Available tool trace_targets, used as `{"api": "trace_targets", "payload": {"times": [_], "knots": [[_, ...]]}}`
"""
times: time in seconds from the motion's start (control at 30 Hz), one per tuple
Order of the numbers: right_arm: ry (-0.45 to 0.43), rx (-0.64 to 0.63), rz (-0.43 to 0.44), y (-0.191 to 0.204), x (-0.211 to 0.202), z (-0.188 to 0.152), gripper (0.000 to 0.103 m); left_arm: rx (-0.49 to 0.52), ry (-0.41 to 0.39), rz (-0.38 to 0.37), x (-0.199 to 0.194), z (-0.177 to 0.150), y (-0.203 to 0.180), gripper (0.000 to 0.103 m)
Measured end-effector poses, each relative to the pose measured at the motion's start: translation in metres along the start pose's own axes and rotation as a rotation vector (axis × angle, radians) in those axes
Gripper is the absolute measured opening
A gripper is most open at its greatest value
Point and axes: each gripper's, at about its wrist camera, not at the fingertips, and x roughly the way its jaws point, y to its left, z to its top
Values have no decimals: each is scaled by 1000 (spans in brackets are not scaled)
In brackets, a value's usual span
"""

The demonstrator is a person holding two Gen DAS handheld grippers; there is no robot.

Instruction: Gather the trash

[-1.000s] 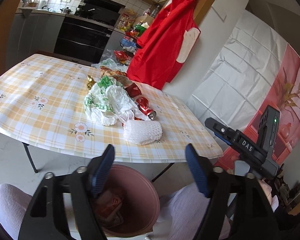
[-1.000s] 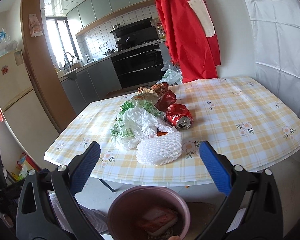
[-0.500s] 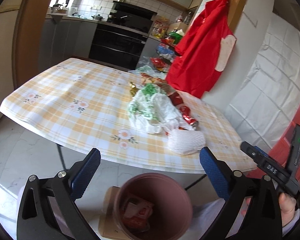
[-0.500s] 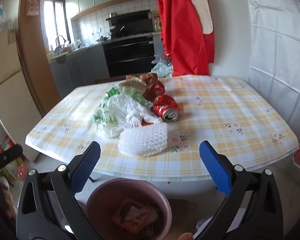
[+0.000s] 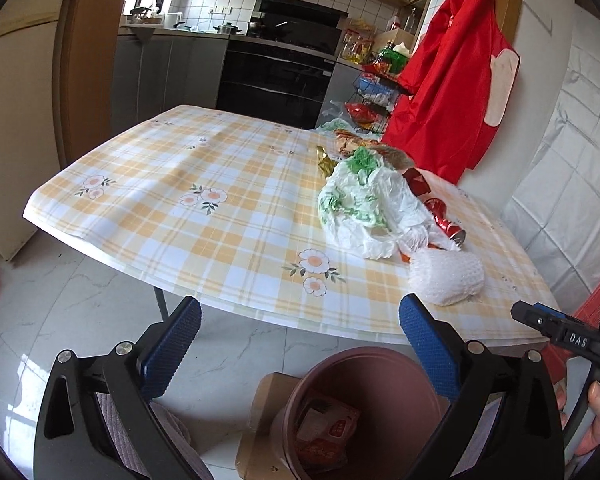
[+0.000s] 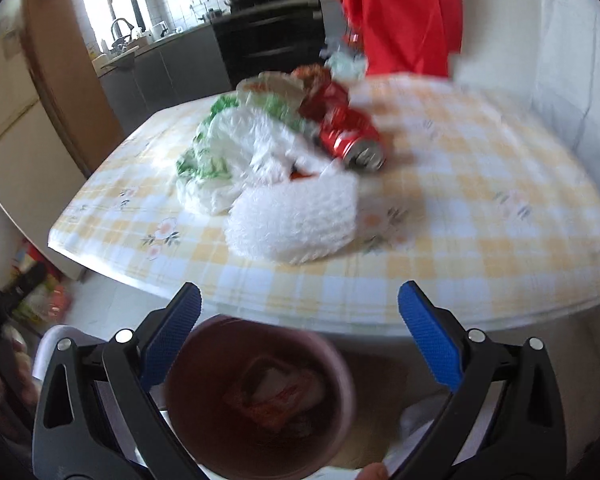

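A pile of trash lies on the checked table [image 5: 204,184]: a white foam net [image 5: 446,280] [image 6: 296,224] near the front edge, a white and green plastic bag [image 5: 364,204] [image 6: 236,152], a crushed red can [image 5: 446,224] [image 6: 350,136] and red wrappers behind. A pink bin [image 5: 364,404] [image 6: 260,396] with a wrapper inside stands on the floor below the table edge. My left gripper [image 5: 300,336] is open and empty above the bin. My right gripper [image 6: 300,332] is open and empty, over the bin and facing the foam net.
A cardboard piece [image 5: 260,412] lies under the bin. A red apron [image 5: 452,92] hangs behind the table on the right. Kitchen cabinets and an oven [image 5: 276,72] stand at the back. A table leg [image 5: 162,304] shows at the front left.
The left gripper has swung left and back, so more table and floor show. The right gripper has moved forward and lower toward the foam net; its view is blurred.
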Motion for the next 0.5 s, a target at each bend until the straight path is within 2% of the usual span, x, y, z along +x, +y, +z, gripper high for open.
{"api": "trace_targets", "payload": {"times": [0.03, 0.2, 0.33, 0.5], "knots": [[16, 37, 30, -2, 8, 0, 97, 6, 3, 4, 3, -2, 1, 97], [47, 154, 54, 0, 37, -1, 97, 30, 8, 12, 14, -11, 2, 97], [63, 221, 51, 4, 60, 8, 97, 55, 7, 6, 23, -17, 4, 97], [56, 381, 34, -6, 91, 31, 97, 38, 20, 0, 33, -19, 11, 97]]}}
